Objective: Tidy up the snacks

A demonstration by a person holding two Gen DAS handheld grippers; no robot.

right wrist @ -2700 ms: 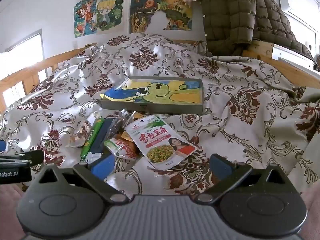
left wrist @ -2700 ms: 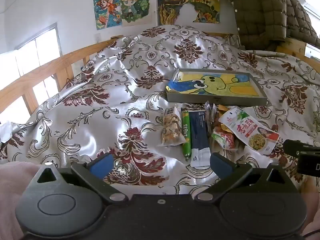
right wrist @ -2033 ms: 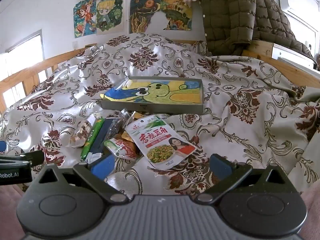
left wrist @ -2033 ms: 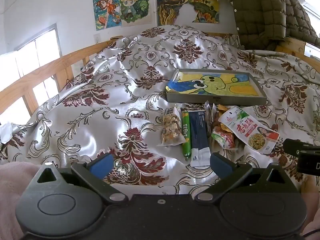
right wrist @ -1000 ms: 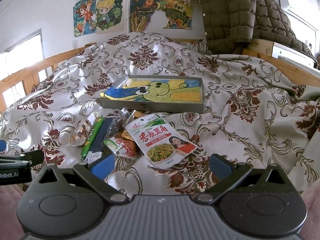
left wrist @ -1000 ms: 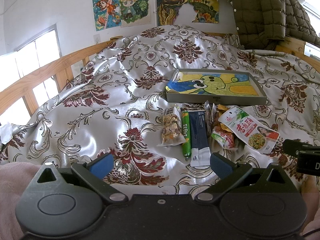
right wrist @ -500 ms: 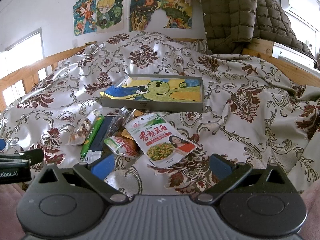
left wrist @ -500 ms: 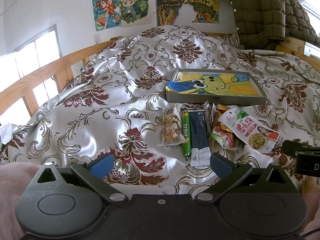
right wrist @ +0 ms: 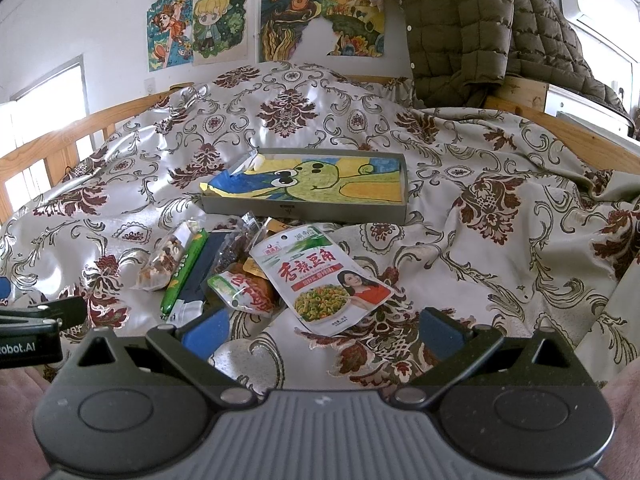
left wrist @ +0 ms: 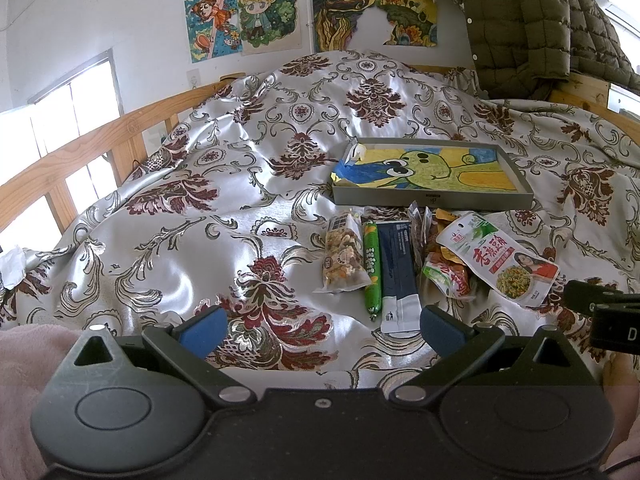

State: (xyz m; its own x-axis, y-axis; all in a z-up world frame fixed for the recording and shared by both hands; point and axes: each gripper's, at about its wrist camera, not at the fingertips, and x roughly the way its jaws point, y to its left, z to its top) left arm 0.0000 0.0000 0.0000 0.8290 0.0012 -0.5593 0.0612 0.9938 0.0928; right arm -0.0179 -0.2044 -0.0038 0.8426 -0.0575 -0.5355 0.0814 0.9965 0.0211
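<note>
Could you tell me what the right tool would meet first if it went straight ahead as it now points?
Probably the large bean snack pouch, lying just ahead of the open right tool; depth is hard to judge here.

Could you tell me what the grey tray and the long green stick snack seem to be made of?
The grey tray looks like matte cardboard or thin board: flat walls, sharp corners, no gloss, though plastic is possible. The green stick snack appears wrapped in glossy plastic film, with printed lettering and a pinched, tapered end.
</note>
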